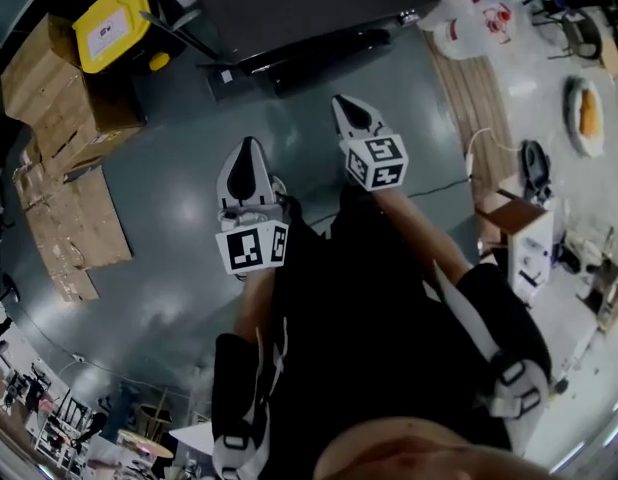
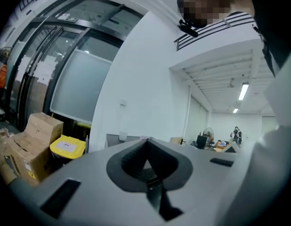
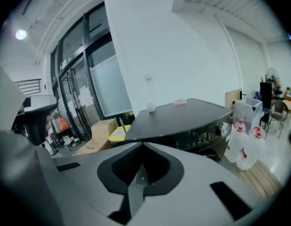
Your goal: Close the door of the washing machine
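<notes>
Both grippers are held over the grey floor (image 1: 169, 238), apart from the washing machine (image 1: 299, 3) ahead. The left gripper (image 1: 249, 158) is seen with its jaws pressed together, nothing between them. The right gripper (image 1: 351, 116) is likewise closed and empty. The machine's control panel (image 3: 206, 134) is caught in the right gripper view, but the door below is probably masked by the gripper body. Cardboard boxes (image 1: 59, 78) and a yellow bin (image 1: 109, 23) are seen beside the machine.

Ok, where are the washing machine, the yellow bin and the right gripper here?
washing machine (image 3: 183, 114): right gripper view, on its dark flat top.
yellow bin (image 1: 111, 23): head view, on its lid.
right gripper (image 1: 346, 110): head view, between its shut fingertips.
</notes>
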Tool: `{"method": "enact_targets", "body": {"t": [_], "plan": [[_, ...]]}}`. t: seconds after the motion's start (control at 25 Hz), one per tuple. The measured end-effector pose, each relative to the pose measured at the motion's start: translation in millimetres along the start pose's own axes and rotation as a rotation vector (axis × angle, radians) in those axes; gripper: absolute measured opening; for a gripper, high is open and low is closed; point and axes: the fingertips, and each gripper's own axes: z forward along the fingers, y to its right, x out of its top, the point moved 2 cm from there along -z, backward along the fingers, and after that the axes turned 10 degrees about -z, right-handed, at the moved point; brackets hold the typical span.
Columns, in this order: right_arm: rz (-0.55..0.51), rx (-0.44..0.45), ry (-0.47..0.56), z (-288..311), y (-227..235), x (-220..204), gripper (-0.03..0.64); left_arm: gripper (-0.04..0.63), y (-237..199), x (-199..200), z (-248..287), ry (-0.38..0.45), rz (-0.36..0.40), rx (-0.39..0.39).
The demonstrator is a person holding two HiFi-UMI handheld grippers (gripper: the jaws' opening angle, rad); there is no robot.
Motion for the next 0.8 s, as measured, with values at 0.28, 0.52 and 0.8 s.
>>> {"method": "enact_targets", "body": {"t": [0.28,0.52,0.8], "plan": [[-0.062,0.050,0.168,-73.0,-26.0,68.4,0.006,0.005,24.1,37.8,-23.0,0.064,0.047,0.014],[-0.140,0.065,0.252,-108.5,-41.6,94.2,0.006,0.005,29.6,35.7,-35.5,0.074,0.057,0.011],[-0.146,0.058,0.249,-114.3,-42.8,91.6,0.006,0.005,41.0,25.5,-31.9,0.060,0.079,-0.033]]}}
